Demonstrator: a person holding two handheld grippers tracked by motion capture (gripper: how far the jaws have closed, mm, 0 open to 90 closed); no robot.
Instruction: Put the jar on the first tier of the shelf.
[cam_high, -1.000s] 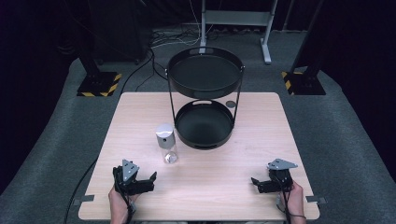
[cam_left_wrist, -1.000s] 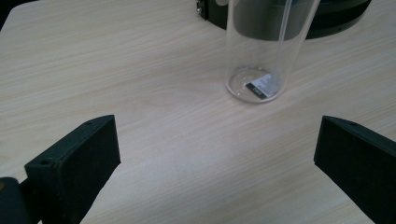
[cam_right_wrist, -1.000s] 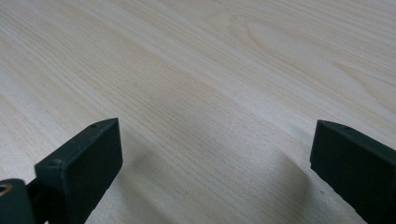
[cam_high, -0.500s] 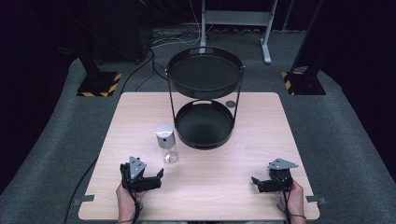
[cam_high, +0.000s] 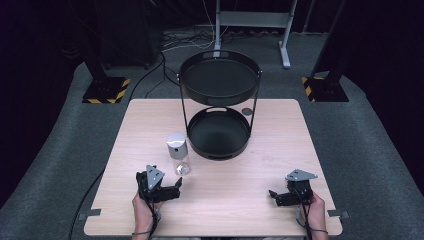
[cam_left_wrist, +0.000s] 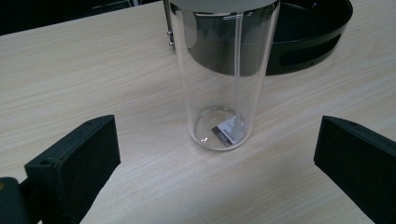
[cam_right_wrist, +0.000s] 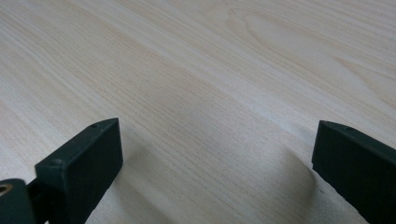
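The pale wooden bench (cam_high: 280, 150) stands on grey carpet, with dark stands and loose cables beyond its far edge. Toward the back of the bench, about the middle, is a black two-tier tray stand (cam_high: 219, 107): a round upper tray carried on thin rods above a round lower tray that rests on the wood. Just by the lower tray's far right rim lies a small dark disc (cam_high: 247, 111); what it is I cannot tell.

Just left of the lower tray, close to it but apart, a clear glass cylinder (cam_high: 178, 154) with a silvery grey lid stands upright. In the left gripper view a thin clear tube runs down inside the cylinder (cam_left_wrist: 219, 88), and a small label shows at its base.

The left gripper (cam_high: 175, 187) sits low near the front left, just in front of the cylinder, its fingers (cam_left_wrist: 74, 163) spread wide and the cylinder ahead of them, untouched. The right gripper (cam_high: 274, 196) is well apart at the front right, its fingers (cam_right_wrist: 81, 163) likewise spread over bare wood, holding nothing.
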